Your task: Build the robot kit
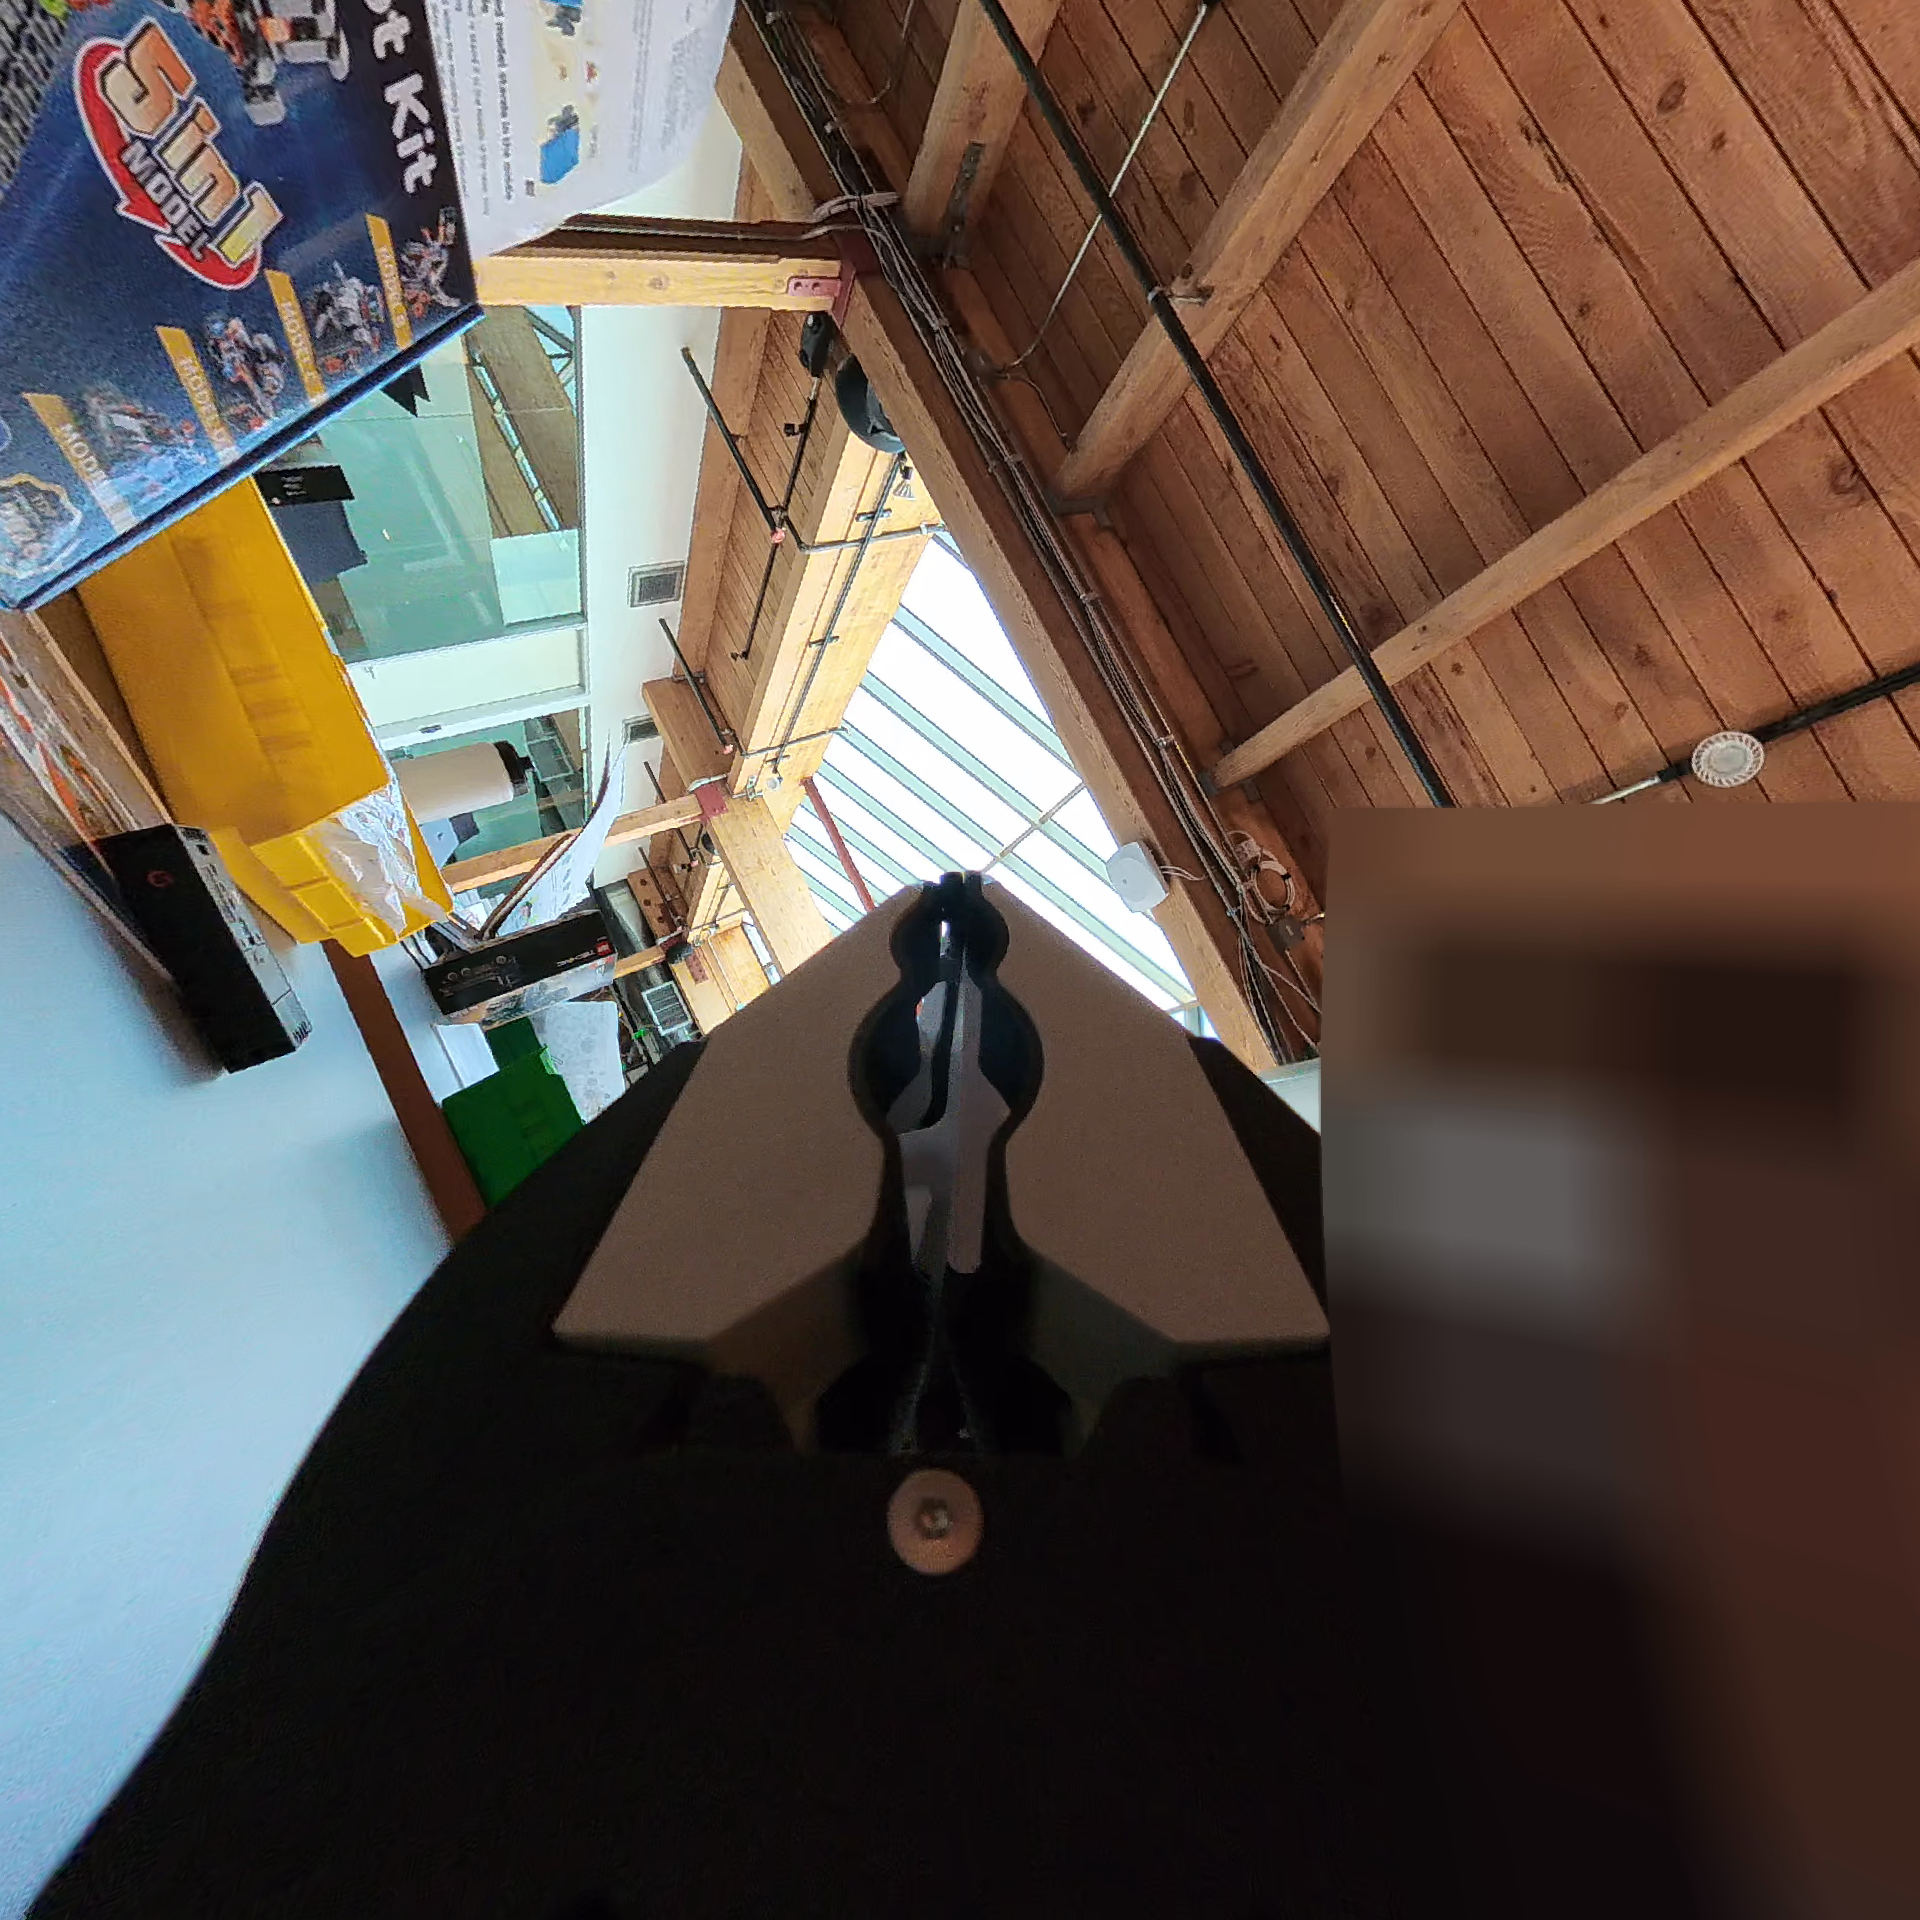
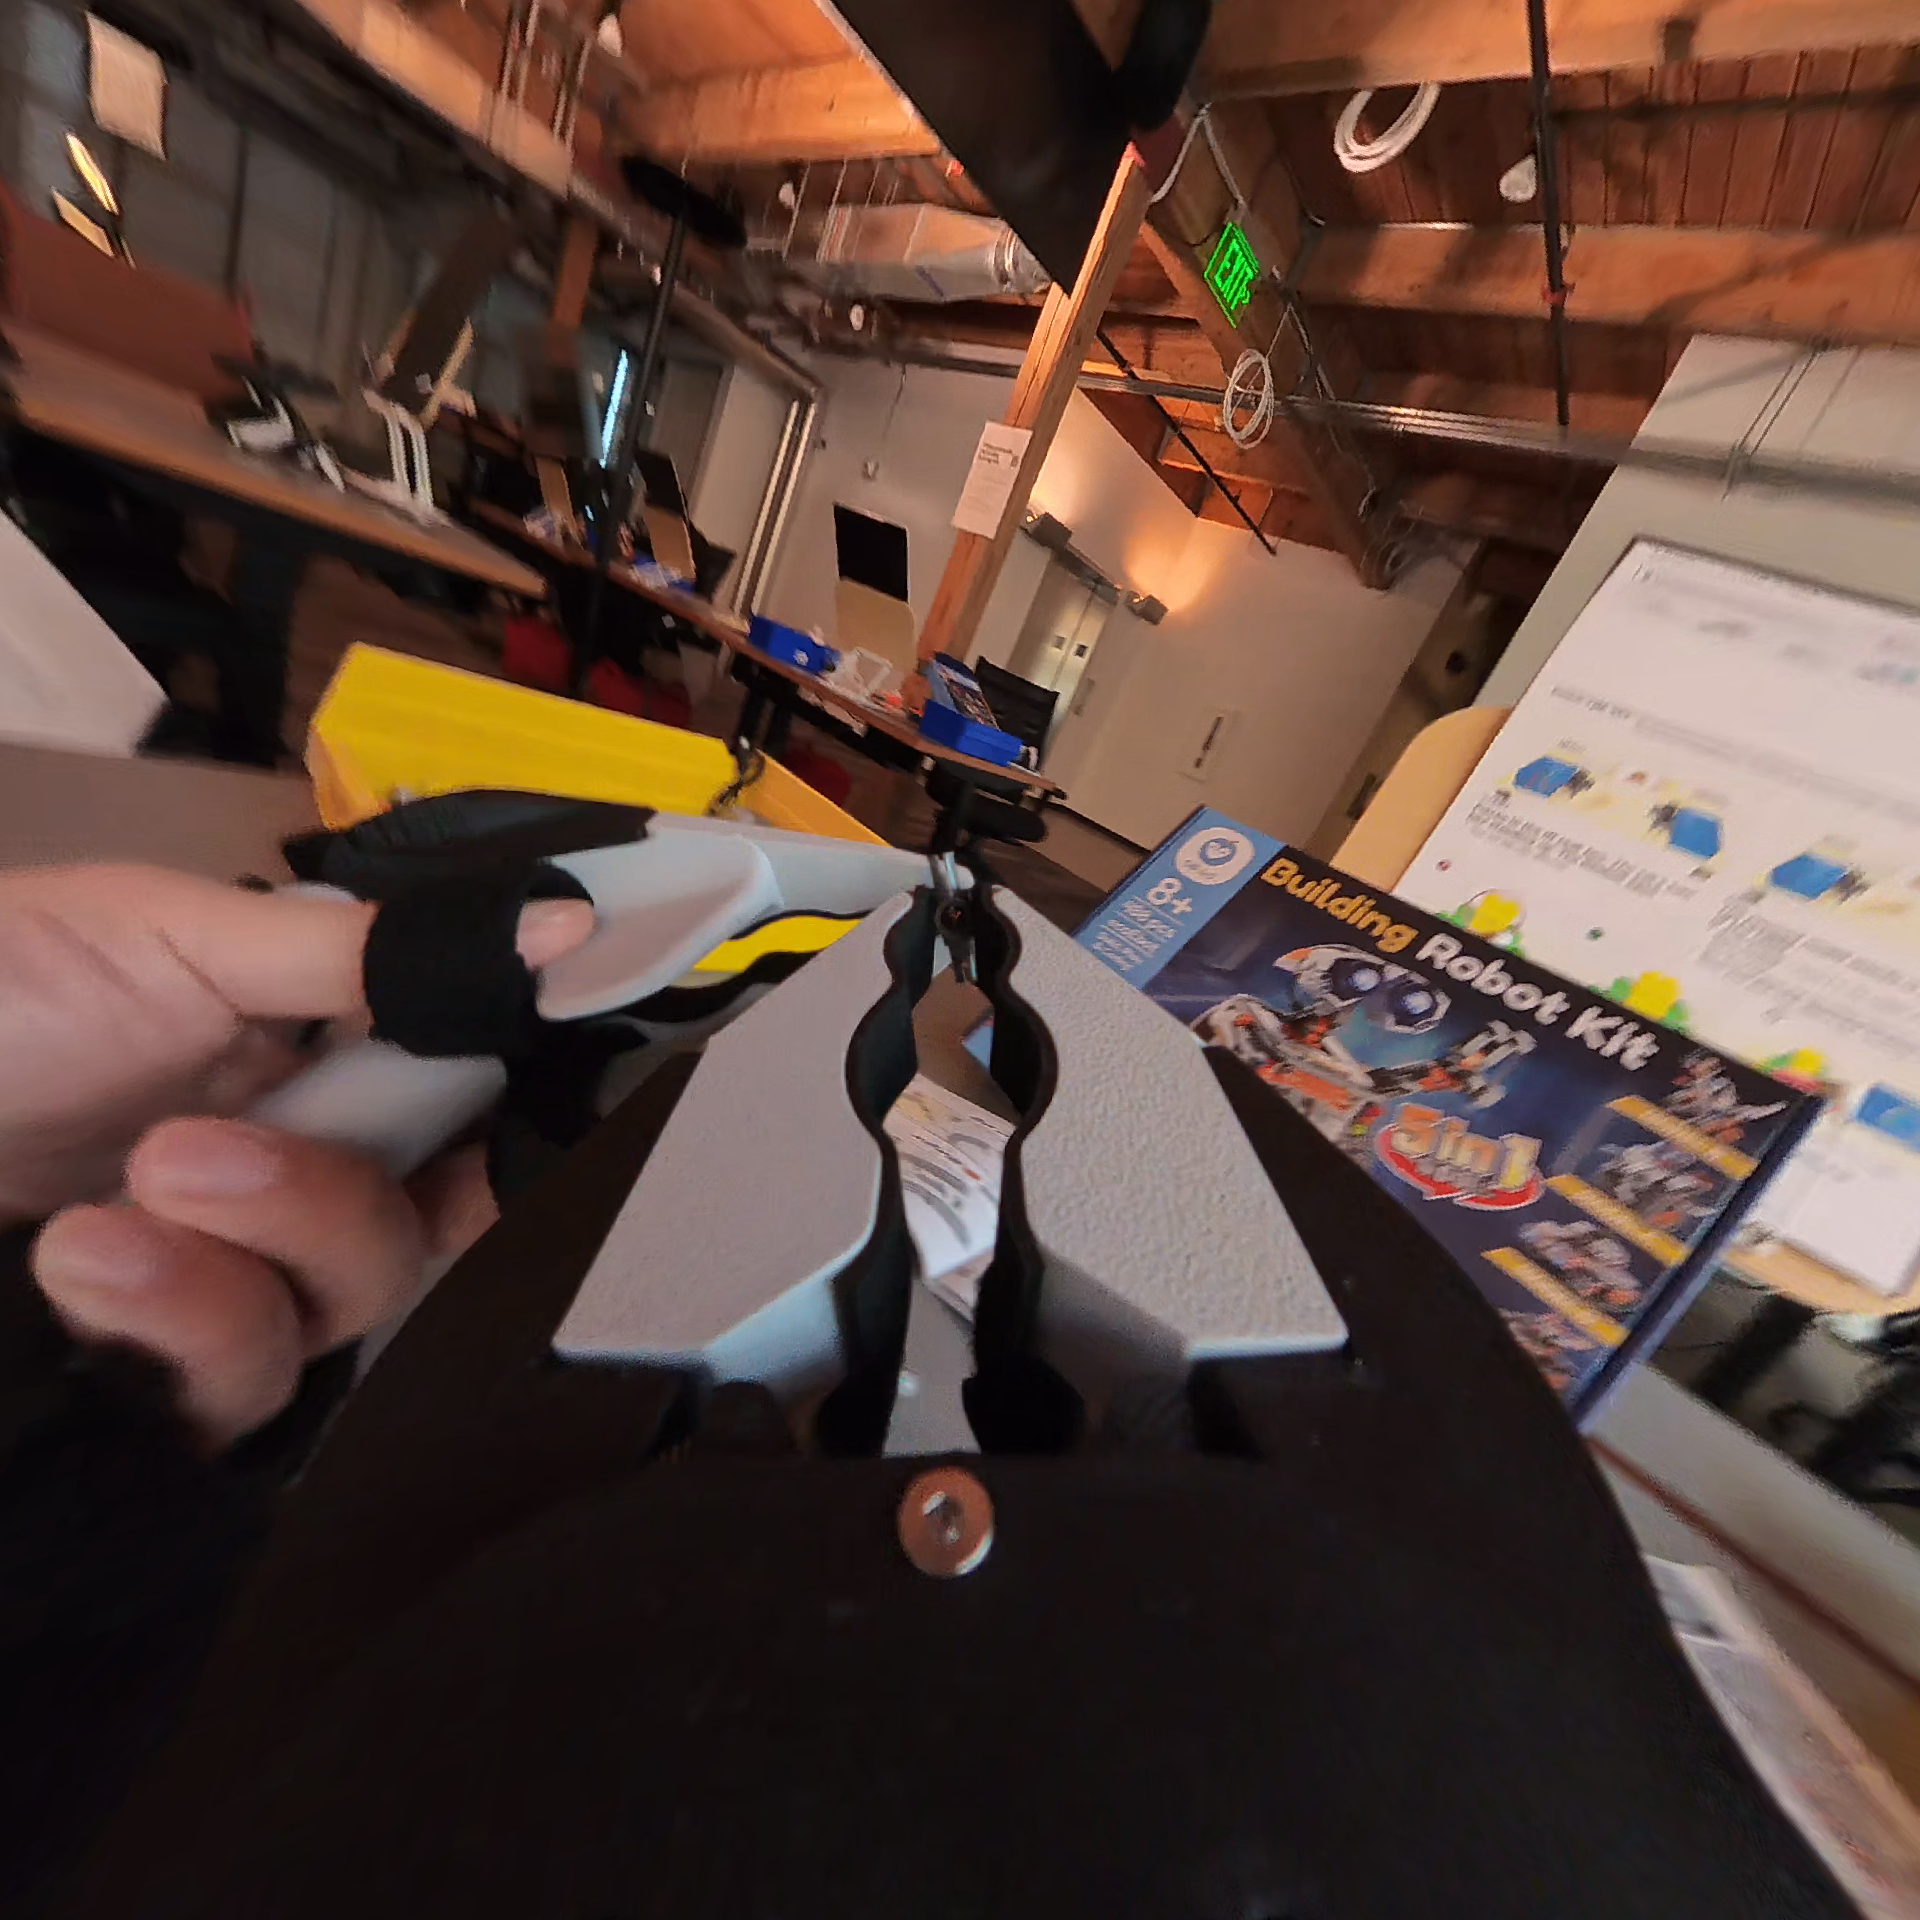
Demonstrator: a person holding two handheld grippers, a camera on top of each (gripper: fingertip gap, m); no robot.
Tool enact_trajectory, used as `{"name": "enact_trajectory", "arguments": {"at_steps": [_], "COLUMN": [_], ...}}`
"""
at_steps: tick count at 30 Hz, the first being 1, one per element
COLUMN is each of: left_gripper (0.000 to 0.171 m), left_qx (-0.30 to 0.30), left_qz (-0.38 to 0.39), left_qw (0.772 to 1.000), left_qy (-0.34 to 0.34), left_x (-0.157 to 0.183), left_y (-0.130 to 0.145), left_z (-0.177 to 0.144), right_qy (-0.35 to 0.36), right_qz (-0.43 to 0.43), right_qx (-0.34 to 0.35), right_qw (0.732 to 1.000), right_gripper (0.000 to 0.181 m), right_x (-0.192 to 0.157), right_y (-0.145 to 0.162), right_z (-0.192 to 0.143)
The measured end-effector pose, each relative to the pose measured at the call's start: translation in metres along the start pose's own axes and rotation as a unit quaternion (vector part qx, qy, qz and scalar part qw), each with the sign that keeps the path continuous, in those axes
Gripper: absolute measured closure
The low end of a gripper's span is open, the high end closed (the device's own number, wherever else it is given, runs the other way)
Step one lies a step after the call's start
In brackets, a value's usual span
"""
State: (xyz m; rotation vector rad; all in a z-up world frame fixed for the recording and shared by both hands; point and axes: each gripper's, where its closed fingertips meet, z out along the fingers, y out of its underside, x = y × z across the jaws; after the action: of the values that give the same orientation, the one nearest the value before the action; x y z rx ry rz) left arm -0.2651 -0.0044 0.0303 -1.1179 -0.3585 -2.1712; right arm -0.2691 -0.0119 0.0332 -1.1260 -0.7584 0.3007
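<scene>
My left gripper (image 1: 960, 885) points up at the wooden ceiling (image 1: 1455, 312) with its fingertips together. A pale sliver shows in the gap between its pads; I cannot tell what it is. My right gripper (image 2: 958, 920) is shut, and a small dark part (image 2: 951, 914) with an orange dot sits between its tips. Just left of it, a hand (image 2: 156, 1039) in a black finger strap grips the white body of the other gripper (image 2: 665, 914). A blue robot kit box (image 2: 1455, 1091) stands to the right and also shows in the left wrist view (image 1: 208, 260).
A yellow bin (image 2: 499, 727) sits behind the grippers, also seen in the left wrist view (image 1: 229, 665). A printed instruction sheet (image 2: 1714, 779) stands behind the box. A booklet (image 2: 945, 1164) lies under the right gripper. A black box (image 1: 208, 945) and a green bin (image 1: 514, 1117) sit by the white table (image 1: 125, 1247). The grippers are tip to tip, or close to it.
</scene>
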Motion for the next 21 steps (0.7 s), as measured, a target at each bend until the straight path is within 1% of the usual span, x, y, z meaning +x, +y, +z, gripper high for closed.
{"name": "enact_trajectory", "arguments": {"at_steps": [4, 7, 10, 13, 15, 17, 21], "left_gripper": [0.17, 0.169, 0.169, 0.169, 0.17, 0.17, 0.17], "left_qx": [0.004, 0.008, 0.008, 0.002, -0.007, -0.023, -0.051], "left_qz": [-0.021, -0.048, -0.061, -0.056, -0.047, -0.037, 0.003], "left_qw": [1.0, 0.999, 0.998, 0.998, 0.999, 0.999, 0.999], "left_qy": [-0.007, -0.006, -0.007, -0.005, 0.002, 0.007, -0.007], "left_x": [-0.005, -0.008, -0.011, -0.008, -0.004, 0.0, 0.002], "left_y": [0.0, 0.002, 0.005, 0.011, 0.015, 0.019, 0.024], "left_z": [-0.002, -0.003, -0.004, -0.002, -0.001, 0.0, -0.002], "right_qy": [0.005, 0.013, 0.017, 0.028, 0.033, 0.023, 0.004], "right_qz": [-0.118, -0.176, -0.19, -0.223, -0.239, -0.241, -0.241], "right_qx": [-0.024, -0.024, -0.014, 0.017, 0.042, 0.065, 0.082], "right_qw": [0.993, 0.984, 0.981, 0.974, 0.97, 0.968, 0.967], "right_gripper": [0.175, 0.175, 0.175, 0.175, 0.176, 0.175, 0.176], "right_x": [-0.002, -0.002, -0.001, 0.0, -0.001, -0.002, -0.004], "right_y": [0.005, 0.007, 0.008, 0.004, -0.001, -0.006, -0.008], "right_z": [0.0, -0.002, -0.006, -0.011, -0.014, -0.018, -0.022]}}
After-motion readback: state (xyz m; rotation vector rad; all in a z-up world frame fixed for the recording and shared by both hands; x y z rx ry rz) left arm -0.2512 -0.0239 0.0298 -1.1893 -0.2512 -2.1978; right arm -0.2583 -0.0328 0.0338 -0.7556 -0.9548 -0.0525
